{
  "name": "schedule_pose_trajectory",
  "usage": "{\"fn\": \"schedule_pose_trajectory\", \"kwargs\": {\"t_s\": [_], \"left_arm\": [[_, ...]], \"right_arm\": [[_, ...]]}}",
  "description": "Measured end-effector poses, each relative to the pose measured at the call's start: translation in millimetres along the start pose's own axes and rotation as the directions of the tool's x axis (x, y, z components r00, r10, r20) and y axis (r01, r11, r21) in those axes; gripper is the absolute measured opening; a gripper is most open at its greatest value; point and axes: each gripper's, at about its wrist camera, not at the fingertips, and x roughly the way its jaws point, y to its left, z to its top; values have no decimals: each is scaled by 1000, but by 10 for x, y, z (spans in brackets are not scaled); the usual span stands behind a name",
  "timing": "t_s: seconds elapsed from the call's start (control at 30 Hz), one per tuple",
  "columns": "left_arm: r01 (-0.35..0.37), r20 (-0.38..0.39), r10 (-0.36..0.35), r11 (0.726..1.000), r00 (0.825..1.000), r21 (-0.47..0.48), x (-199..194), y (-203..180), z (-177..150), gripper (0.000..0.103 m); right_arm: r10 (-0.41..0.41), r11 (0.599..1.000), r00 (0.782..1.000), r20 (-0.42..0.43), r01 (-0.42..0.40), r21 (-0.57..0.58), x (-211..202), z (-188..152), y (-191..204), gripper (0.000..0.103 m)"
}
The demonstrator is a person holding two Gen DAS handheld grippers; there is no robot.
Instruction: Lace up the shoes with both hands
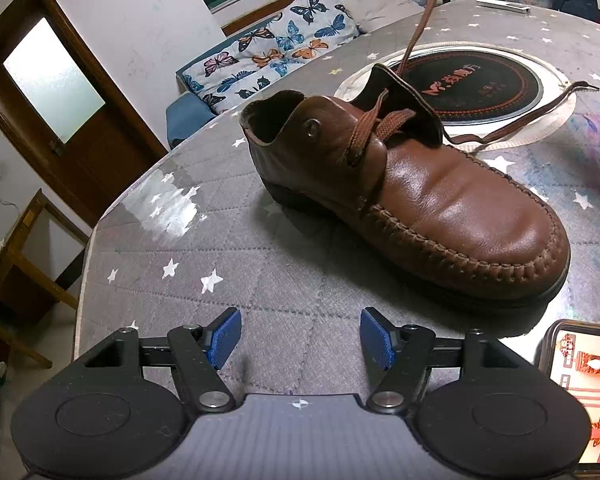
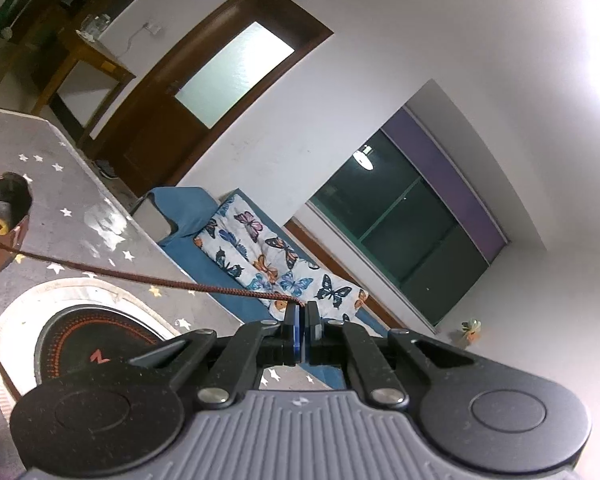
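A brown leather shoe [image 1: 412, 196] lies on the grey star-patterned table [image 1: 220, 248], toe to the right. Its brown lace crosses the tongue. One lace end [image 1: 428, 16] runs taut up and out of the top of the left wrist view. The other lace end [image 1: 540, 110] lies loose on the table behind the shoe. My left gripper [image 1: 300, 338] is open and empty, low over the table in front of the shoe. My right gripper [image 2: 302, 322] is shut on the taut lace [image 2: 160, 278], held high and away from the shoe [image 2: 0, 224].
A round black hotplate [image 1: 480, 86] is set into the table behind the shoe. A phone [image 1: 584, 384] with a lit screen lies at the front right. The table edge runs along the left. A butterfly cushion [image 1: 276, 48] lies on a blue sofa beyond.
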Motion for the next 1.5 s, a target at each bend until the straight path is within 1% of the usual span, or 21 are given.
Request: {"fn": "schedule_pose_trajectory", "kwargs": {"t_s": [0.13,0.27,0.33,0.43,0.5,0.6,0.7,0.83,0.93,1.0,1.1,1.17,1.2,1.3,1.37,1.43,1.5], "left_arm": [[0,-1,0,1000,1000,1,3,0,2,70],[2,-3,-2,1000,1000,2,6,1,9,70],[2,-3,-2,1000,1000,3,3,-3,13,70],[3,-1,-3,1000,1000,1,3,-2,11,70],[5,-1,-5,1000,1000,-4,8,5,12,70],[7,-1,-7,1000,1000,-9,10,4,14,71],[8,1,-8,1000,1000,-5,7,-13,22,71],[8,2,-8,1000,1000,-1,0,-31,35,71],[10,3,-10,1000,1000,1,-8,-31,38,71],[11,4,-11,1000,1000,6,-16,-32,40,72],[13,13,-13,1000,1000,3,-32,-26,41,72],[16,20,-16,1000,1000,0,-42,-20,43,72],[17,23,-17,1000,1000,-1,-49,-17,44,72],[14,27,-14,1000,1000,-2,-51,-15,46,73],[11,25,-11,1000,1000,-6,-44,-10,46,73],[11,24,-11,1000,1000,-9,-44,-9,42,73],[11,22,-11,1000,1000,-9,-47,-15,37,73]], "right_arm": [[-3,1000,1000,-20,3,-3,66,-11,-12,1],[13,1000,999,-36,-13,1,122,-31,-13,1],[24,1000,999,-47,-24,9,156,-37,-41,2],[67,997,994,-83,-65,29,227,-65,-69,4],[97,995,988,-118,-93,41,279,-107,-87,9],[110,993,982,-157,-100,69,339,-196,-130,14],[126,987,972,-200,-103,123,430,-289,-198,17],[145,968,955,-260,-82,239,594,-469,-336,20],[146,953,947,-285,-58,296,702,-576,-424,23],[180,940,940,-290,-78,332,699,-644,-464,23],[258,912,919,-300,-129,390,596,-782,-484,23],[325,883,896,-304,-172,436,496,-901,-480,23],[375,861,874,-310,-204,466,434,-997,-455,23],[456,831,821,-345,-253,495,299,-1224,-342,23],[475,826,797,-371,-259,501,243,-1354,-282,23],[494,811,775,-394,-248,529,239,-1473,-257,23],[510,796,758,-406,-237,557,271,-1576,-230,23]]}}
